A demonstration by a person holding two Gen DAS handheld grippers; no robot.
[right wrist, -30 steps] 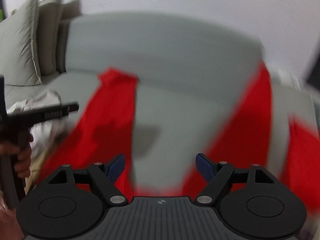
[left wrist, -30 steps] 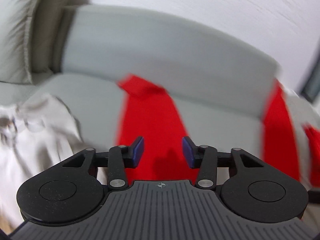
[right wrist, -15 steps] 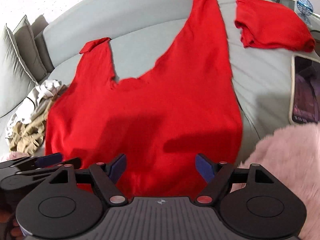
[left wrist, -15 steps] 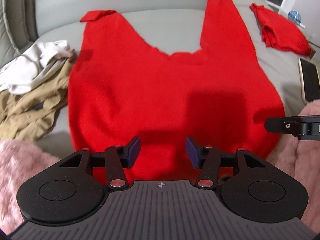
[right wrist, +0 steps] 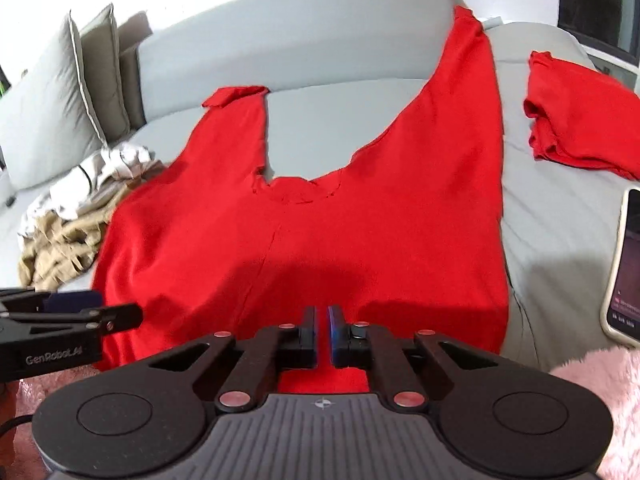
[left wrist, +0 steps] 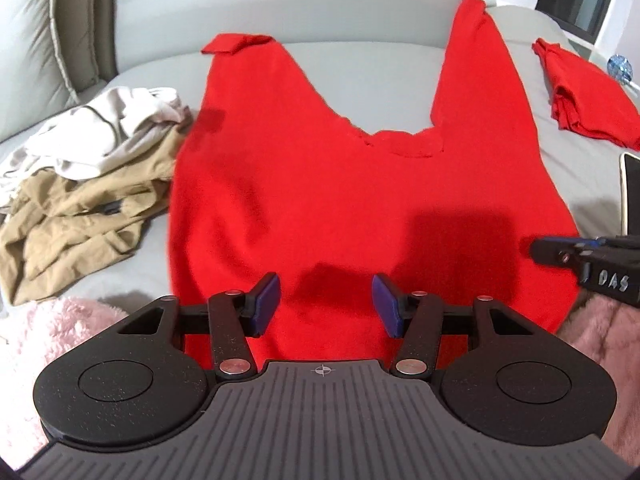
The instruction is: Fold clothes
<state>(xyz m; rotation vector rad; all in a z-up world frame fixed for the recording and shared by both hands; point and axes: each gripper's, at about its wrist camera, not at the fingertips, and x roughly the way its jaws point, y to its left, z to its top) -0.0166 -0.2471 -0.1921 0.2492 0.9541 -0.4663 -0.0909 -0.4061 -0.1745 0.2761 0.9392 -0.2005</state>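
Closing right gripper (right wrist: pixel 322 330) over near hem of red knit trousers (right wrist: pixel 304 216), jaws almost together where a second ago they stood wide; whether cloth is pinched, cannot tell. Left gripper (left wrist: pixel 325 305) half open above same hem, holding nothing. Trousers spread flat on grey sofa (right wrist: pixel 328 120), legs pointing far, view sharp after earlier blur: hem grab beginning, fold next.

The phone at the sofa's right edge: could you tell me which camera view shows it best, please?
The right wrist view: the phone shows its lit screen and pale case. The left wrist view catches only a dark sliver at the frame edge.
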